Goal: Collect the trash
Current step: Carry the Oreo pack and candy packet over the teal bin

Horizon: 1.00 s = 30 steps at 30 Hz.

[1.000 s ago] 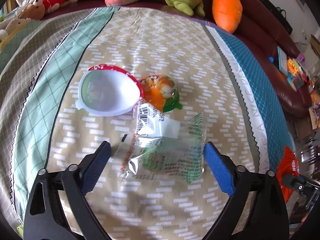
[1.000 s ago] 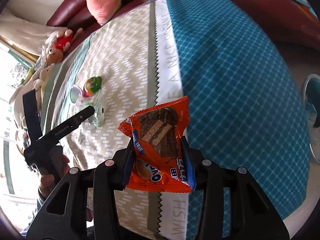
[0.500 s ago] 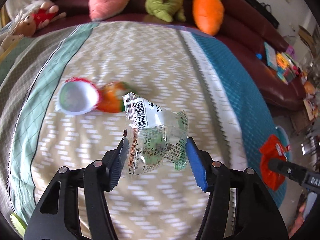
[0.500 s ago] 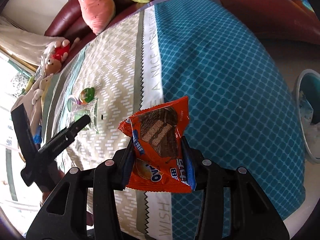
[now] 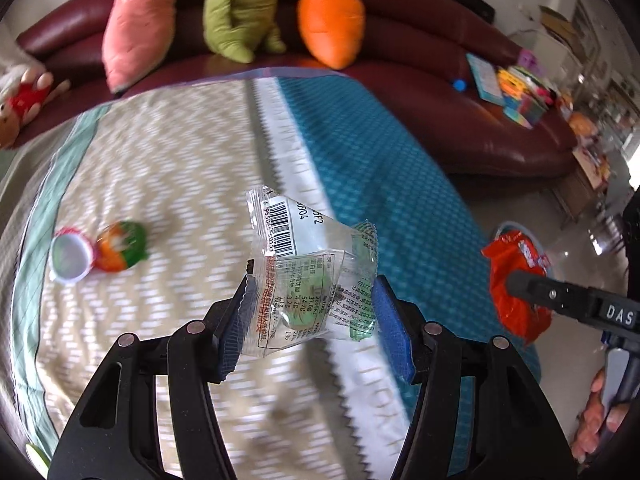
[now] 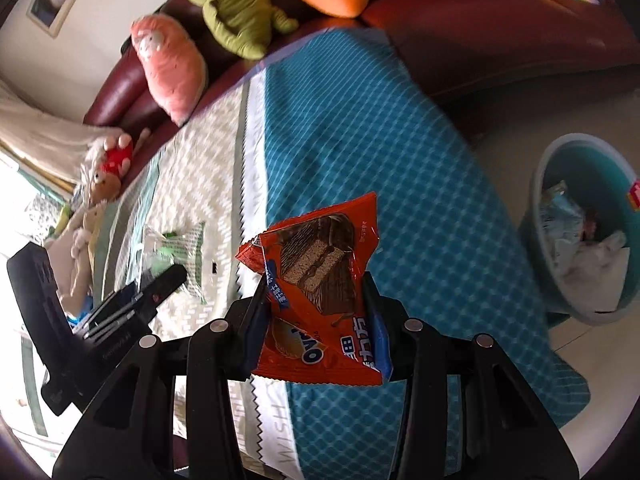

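My left gripper (image 5: 310, 312) is shut on a clear plastic wrapper (image 5: 308, 264) with a barcode label and green print, held above the patterned tablecloth (image 5: 160, 168). My right gripper (image 6: 316, 316) is shut on an orange Oreo wrapper (image 6: 320, 292), held above the teal part of the cloth; this wrapper also shows in the left wrist view (image 5: 516, 280). The left gripper with the clear wrapper (image 6: 176, 240) shows at the left of the right wrist view. A white round cup lid (image 5: 70, 256) and an orange-green jelly cup (image 5: 120, 246) lie on the cloth at the left.
A teal trash bin (image 6: 588, 232) holding several wrappers stands on the floor right of the table. A dark red sofa (image 5: 460, 80) with pink, green and carrot plush toys runs behind the table. Books and toys lie on the sofa's right end.
My left gripper closed on the clear wrapper, lifted it off the cloth and swung right, toward the teal side. My right gripper carried the Oreo wrapper right, bringing the bin into view.
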{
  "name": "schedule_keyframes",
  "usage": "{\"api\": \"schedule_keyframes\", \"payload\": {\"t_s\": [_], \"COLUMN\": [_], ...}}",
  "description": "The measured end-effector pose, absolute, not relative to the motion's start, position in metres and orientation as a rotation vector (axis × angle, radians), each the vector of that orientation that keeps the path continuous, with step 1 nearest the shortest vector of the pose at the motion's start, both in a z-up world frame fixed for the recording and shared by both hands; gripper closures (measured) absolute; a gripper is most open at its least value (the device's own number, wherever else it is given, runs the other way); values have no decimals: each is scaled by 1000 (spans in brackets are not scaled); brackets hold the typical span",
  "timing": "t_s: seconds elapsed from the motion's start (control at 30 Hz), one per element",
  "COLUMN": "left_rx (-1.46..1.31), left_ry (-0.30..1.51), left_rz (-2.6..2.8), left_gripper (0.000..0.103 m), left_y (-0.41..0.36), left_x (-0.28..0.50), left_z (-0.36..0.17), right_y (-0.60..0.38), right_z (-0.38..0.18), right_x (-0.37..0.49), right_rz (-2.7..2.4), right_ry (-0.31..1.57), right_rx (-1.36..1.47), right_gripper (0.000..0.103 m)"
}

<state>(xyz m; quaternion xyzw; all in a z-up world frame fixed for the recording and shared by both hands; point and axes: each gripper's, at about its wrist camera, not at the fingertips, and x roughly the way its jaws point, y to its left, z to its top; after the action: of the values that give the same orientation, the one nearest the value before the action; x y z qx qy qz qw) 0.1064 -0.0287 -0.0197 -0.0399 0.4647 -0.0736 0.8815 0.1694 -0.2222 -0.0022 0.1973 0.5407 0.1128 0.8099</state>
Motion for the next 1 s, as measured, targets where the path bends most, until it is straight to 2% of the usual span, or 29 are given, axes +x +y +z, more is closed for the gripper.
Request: {"api": "schedule_keyframes", "payload": {"t_s": [1.0], "left_rx": [135], "left_ry": [1016], "left_rz": [-436], "left_gripper": [42], "left_y": [-268], "left_x": [139], "left_z": [-25], "right_y": [-438], "right_z": [9], "right_x": [131], "right_rz": [-33], "right_ry": [984], "right_rx": [609], "right_gripper": [62]}}
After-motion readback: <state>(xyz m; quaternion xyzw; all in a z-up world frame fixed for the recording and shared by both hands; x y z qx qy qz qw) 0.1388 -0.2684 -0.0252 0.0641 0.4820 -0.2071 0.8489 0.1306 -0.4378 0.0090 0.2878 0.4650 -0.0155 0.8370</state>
